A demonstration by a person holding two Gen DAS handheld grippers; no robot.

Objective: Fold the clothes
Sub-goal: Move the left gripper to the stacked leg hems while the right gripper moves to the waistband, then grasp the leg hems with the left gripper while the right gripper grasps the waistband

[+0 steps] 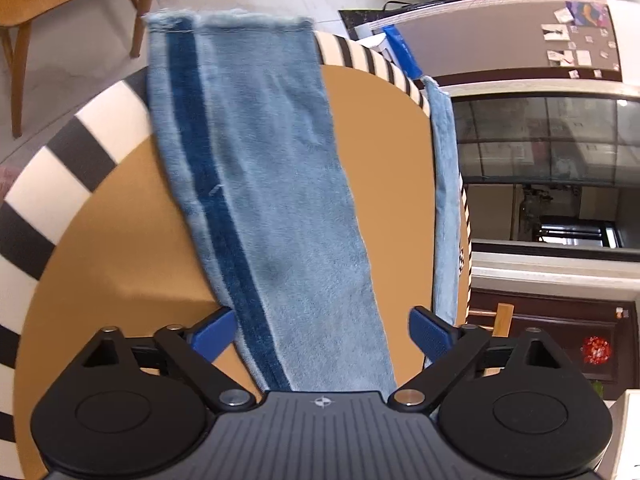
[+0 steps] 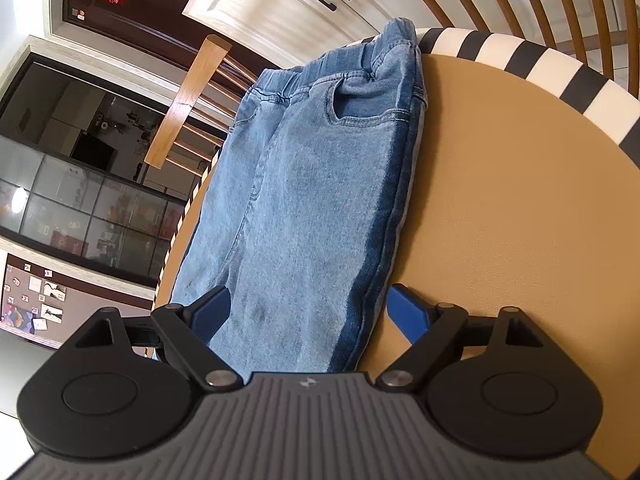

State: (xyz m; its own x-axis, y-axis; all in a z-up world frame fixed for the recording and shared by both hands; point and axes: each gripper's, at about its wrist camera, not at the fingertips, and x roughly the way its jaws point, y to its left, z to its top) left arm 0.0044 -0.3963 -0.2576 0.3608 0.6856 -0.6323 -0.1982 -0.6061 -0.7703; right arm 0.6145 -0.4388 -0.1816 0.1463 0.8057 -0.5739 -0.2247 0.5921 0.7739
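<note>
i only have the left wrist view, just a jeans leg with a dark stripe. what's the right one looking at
Observer: The right wrist view shows the waist end of the jeans, with an elastic waistband near the table's far edge.
Operator: is the right gripper holding anything
Observer: No. The right gripper is open, its blue fingers either side of the denim without pressing it.
Operator: anything behind the table on that side
Observer: A wooden chair back stands just past the striped table rim, with white cabinet doors beyond.
</note>
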